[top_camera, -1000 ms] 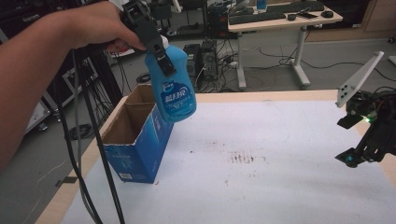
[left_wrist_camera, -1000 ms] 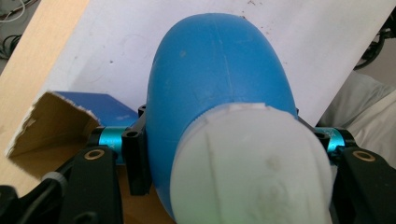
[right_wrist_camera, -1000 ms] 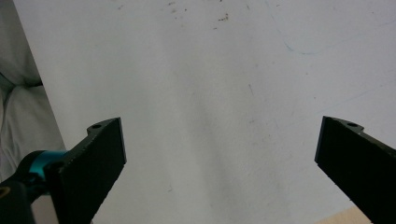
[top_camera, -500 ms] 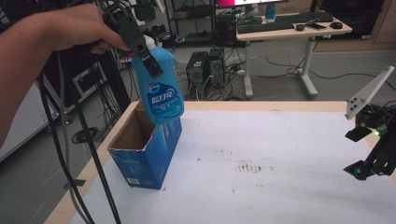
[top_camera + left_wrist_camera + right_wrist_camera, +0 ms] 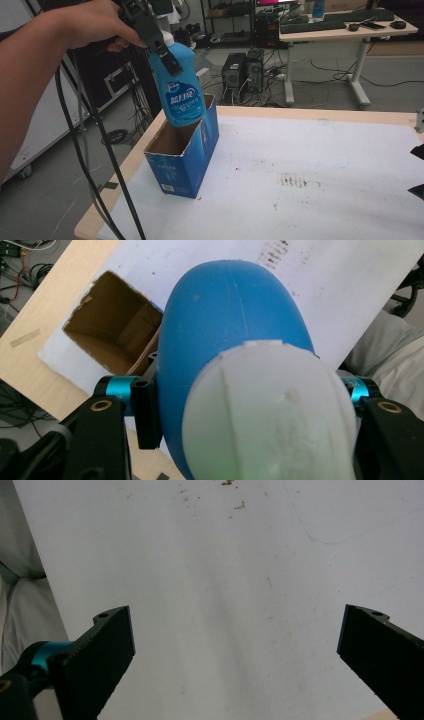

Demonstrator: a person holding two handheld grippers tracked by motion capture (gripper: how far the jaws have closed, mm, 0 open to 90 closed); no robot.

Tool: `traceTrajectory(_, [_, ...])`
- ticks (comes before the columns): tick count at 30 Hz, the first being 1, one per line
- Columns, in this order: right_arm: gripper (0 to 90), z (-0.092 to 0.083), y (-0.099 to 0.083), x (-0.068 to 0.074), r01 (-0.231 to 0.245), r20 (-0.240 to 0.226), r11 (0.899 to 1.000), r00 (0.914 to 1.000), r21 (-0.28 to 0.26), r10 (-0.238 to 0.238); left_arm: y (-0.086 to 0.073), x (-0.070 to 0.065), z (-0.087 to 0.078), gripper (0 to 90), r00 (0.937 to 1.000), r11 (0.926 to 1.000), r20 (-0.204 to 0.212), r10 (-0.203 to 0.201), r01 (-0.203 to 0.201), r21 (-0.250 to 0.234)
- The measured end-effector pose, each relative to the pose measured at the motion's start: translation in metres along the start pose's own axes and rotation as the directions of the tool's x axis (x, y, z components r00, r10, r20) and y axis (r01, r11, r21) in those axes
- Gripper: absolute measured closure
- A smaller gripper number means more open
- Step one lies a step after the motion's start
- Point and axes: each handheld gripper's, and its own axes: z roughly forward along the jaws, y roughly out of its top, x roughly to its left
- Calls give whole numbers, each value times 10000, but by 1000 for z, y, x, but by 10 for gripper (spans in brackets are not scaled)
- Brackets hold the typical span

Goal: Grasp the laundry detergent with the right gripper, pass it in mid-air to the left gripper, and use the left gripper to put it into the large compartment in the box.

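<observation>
Bottle (image 5: 178, 85) first: it is a blue bottle with a white cap, and it hangs straight up and down in the air. Its bottom sits right at the open top of the blue cardboard box (image 5: 186, 155). The left gripper (image 5: 159, 44) squeezes the bottle near its top, one jaw on each side, so the bottle hangs down below the fingers. In the left gripper view the bottle's long side points down at the brown hole of the box, a bit off to one side. The next move, I think, is to line it up and lower it in. The box looks empty inside. It stands near the left edge of the tabletop (image 5: 320, 175), toward the far corner. The right gripper (image 5: 235, 645) is far off by the right edge, jaws wide apart, holding nothing over bare white tabletop.
</observation>
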Motion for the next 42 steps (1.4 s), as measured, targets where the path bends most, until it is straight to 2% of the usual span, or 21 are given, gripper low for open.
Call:
traceTrajectory(8, [12,2,1,0,7,-29,10000,10000,16,-7,-16,6,3,378,9998,9999,-174,135,-133,86])
traceTrajectory(15, [12,3,2,0,-18,1,10000,10000,54,18,-29,12,18,378,9995,9996,-144,267,-266,87])
traceTrajectory(29, [12,6,-2,-1,-172,-93,9998,9998,133,173,-45,19,73,378,9967,9953,-2,811,-810,522])
traceTrajectory(34, [12,9,-3,-1,-342,-43,9993,9994,175,343,-52,22,97,378,9962,9940,42,866,-867,662])
traceTrajectory(42, [12,12,-4,-2,-253,-131,9995,9996,177,255,-60,24,130,377,9952,9912,327,926,-952,920])
